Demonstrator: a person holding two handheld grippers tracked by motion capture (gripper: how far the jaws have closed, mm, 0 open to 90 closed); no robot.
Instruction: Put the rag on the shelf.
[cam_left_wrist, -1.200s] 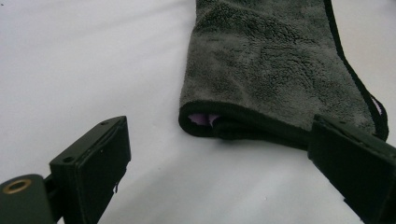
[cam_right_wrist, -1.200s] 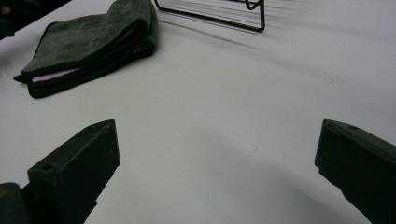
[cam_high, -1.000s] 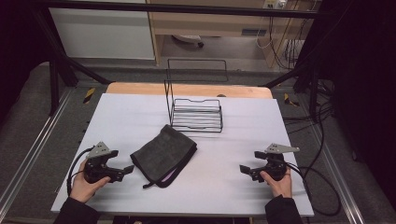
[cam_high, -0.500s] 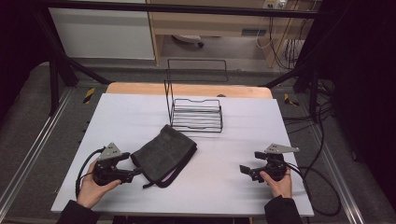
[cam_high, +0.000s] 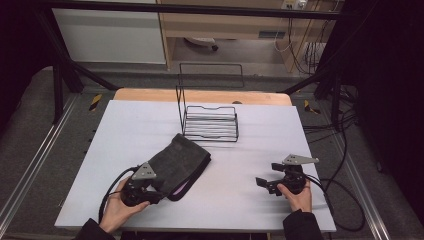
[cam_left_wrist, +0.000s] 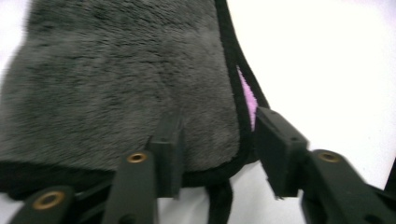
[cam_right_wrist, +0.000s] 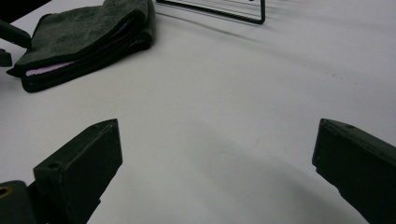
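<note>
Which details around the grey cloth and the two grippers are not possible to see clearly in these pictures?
- Left gripper view: the cloth is blurred, so whether the pads press its corner is unclear.
- High view: the left gripper covers that corner of the cloth.
- Right gripper view: the wire basket is cut off by the top edge.

The flat white rectangular surface (cam_high: 125, 130) carried a folded dark grey plush cloth with a pink inner layer (cam_high: 180, 160) and, beyond it, an empty black wire rack (cam_high: 210, 124).
</note>
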